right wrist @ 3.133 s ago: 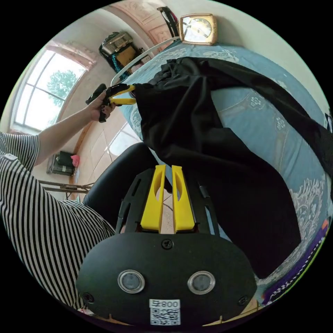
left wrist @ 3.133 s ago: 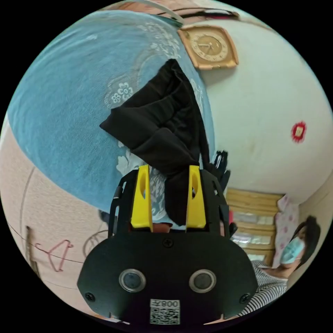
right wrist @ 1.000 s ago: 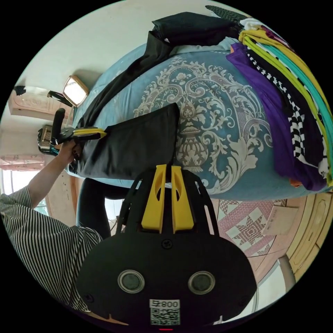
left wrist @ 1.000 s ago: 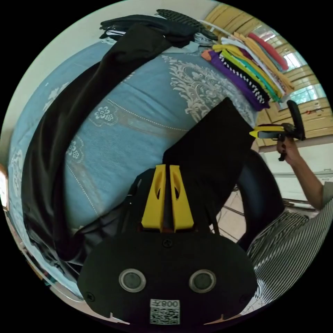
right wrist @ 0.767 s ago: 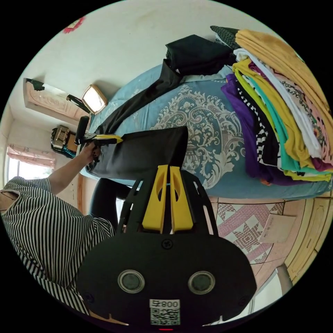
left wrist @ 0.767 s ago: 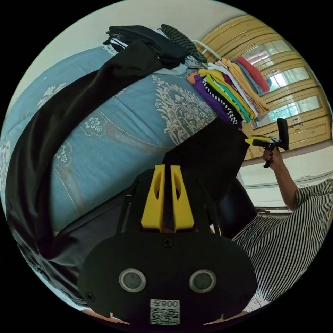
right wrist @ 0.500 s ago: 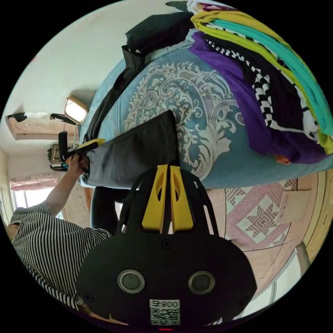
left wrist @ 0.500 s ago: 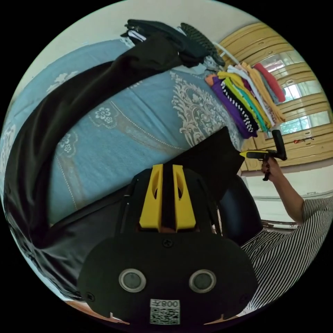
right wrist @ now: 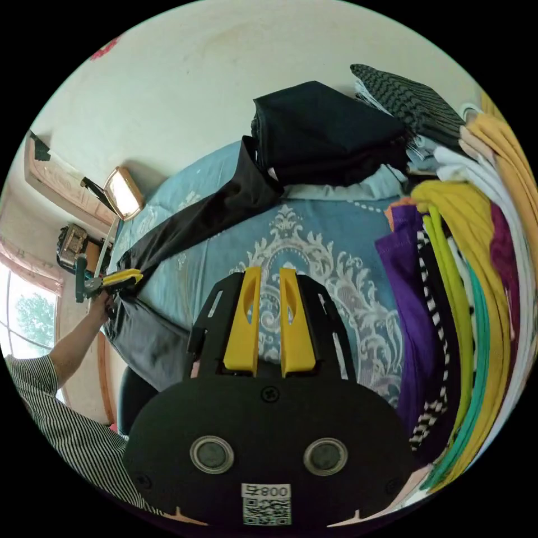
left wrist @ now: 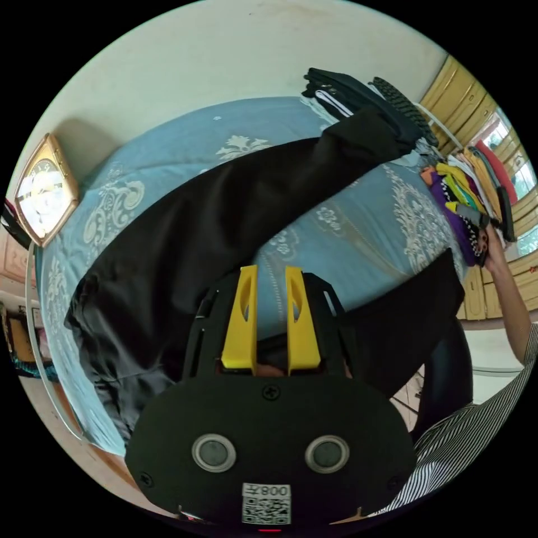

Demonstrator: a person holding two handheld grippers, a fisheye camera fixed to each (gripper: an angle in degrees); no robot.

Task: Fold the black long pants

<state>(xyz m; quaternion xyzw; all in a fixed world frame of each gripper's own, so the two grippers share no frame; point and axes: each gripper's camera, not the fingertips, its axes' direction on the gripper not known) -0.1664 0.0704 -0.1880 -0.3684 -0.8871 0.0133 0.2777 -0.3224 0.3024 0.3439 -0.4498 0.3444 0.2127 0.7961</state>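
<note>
Black long pants [left wrist: 185,235] lay stretched across blue bedspread [left wrist: 358,224], one leg running to upper right of left gripper view, other end hanging off bed edge at lower right. Half a second earlier both my grippers pinched cloth; now I had let go. My left gripper [left wrist: 270,274] stood with jaws parted, nothing between. My right gripper [right wrist: 264,274] likewise gaped over bedspread. Release suggested spreading done, first fold next. Folded clothes stack [right wrist: 476,269] sat at right.
</note>
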